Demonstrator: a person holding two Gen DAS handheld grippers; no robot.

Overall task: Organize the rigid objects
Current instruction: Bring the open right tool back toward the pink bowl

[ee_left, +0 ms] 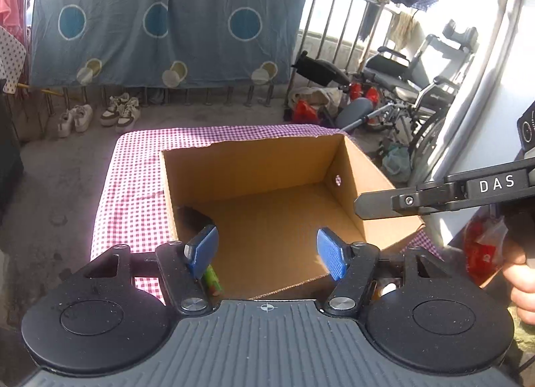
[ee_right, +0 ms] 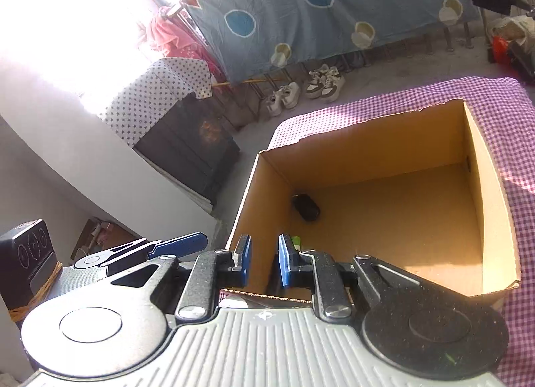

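An open cardboard box point(ee_left: 364, 173) stands on a table with a pink checked cloth point(ee_left: 133, 186); it also shows in the right wrist view point(ee_right: 495, 206). Inside lie a black oblong object point(ee_right: 306, 208) by the left wall and a green object point(ee_left: 212, 278), partly hidden behind the left pad. My left gripper point(ee_left: 267, 255) is open and empty above the box's near edge. My right gripper point(ee_right: 264, 261) hangs over the near left corner, its jaws a narrow gap apart with nothing between them. The right gripper's finger point(ee_left: 401, 201) reaches over the box's right wall.
A blue patterned sheet point(ee_left: 160, 25) hangs on a railing behind the table, with sneakers point(ee_left: 122, 111) on the floor below. Wheelchairs point(ee_left: 411, 86) and bags stand at the right. A dark cabinet point(ee_right: 190, 149) stands left of the table.
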